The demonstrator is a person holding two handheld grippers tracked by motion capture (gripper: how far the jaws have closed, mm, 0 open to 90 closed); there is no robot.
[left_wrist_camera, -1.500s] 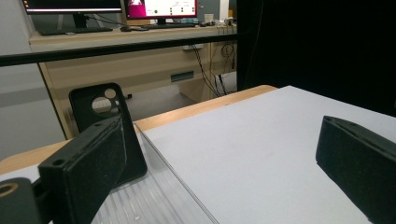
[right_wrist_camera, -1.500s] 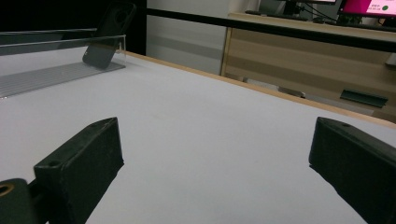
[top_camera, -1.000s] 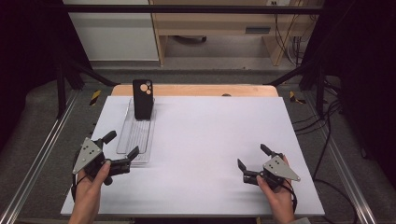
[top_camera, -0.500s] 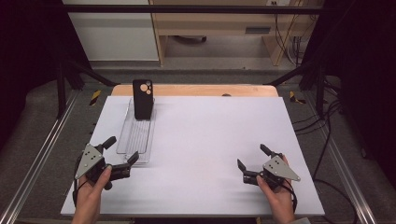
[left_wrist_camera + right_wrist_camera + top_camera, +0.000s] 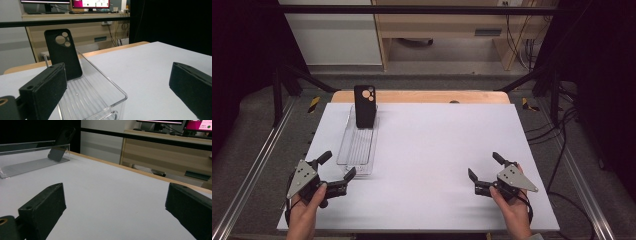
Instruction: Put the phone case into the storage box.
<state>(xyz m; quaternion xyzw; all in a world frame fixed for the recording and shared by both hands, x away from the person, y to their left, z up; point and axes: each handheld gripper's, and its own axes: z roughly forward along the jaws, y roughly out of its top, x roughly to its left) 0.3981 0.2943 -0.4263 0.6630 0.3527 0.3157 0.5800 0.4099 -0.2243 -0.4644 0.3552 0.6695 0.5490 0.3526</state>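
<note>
Clearly, in the high view both hands rest near the front edge of the white worktop (image 5: 427,150). The left hand-held gripper (image 5: 336,171) and the right hand-held gripper (image 5: 484,166) are wide open and hold nothing. In the left gripper view, the black phone case (image 5: 63,53) leans upright against the far wall of the clear tray (image 5: 100,82), probably so it is easy to grasp. In the right gripper view, the tray lies well apart.
</note>
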